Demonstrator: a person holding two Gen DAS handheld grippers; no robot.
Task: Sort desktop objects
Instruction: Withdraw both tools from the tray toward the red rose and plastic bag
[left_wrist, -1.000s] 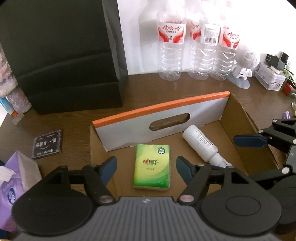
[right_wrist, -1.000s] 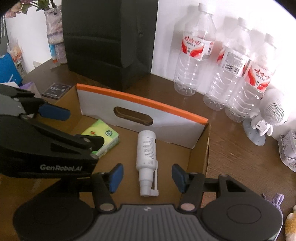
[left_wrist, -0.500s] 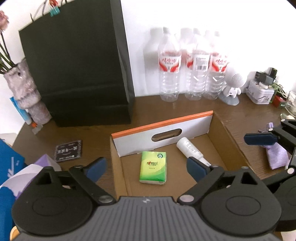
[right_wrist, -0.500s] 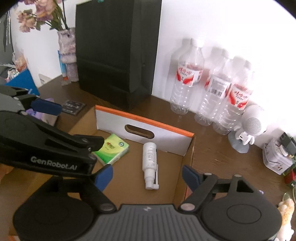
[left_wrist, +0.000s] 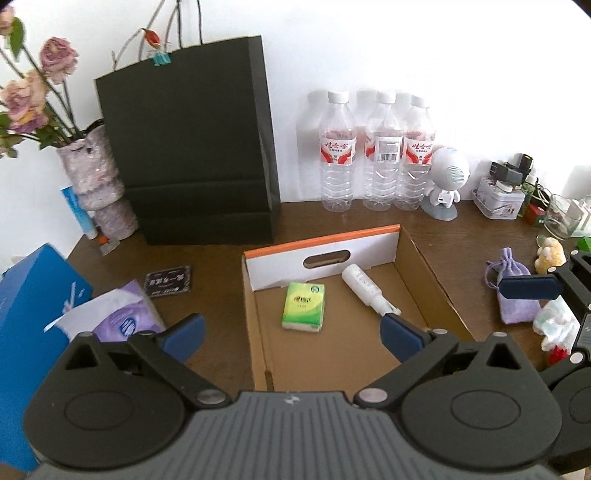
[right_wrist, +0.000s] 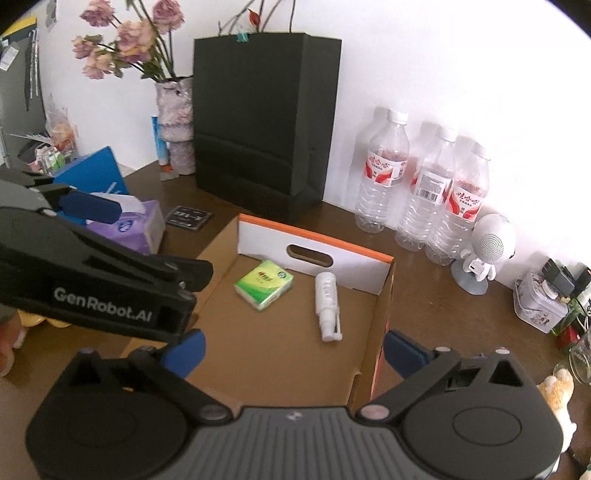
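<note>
Nearest the lens, the left hand-held gripper and the right hand-held gripper each angle downward with blue-padded jaws opening wide and nothing between them. Below them an open corrugated cardboard box with a white, orange-edged end wall and an oval handle slot sits on the dark wood counter. Inside lie a flat green tissue pack and, just beside it but apart, a slim white spray bottle on its side. Left of the box are a soft purple tissue packet, a blue carton and a small dark card; right, a lilac cloth pouch. Against the wall stand a matte black paper bag, three clear ribbed water bottles and a round white figurine.
</note>
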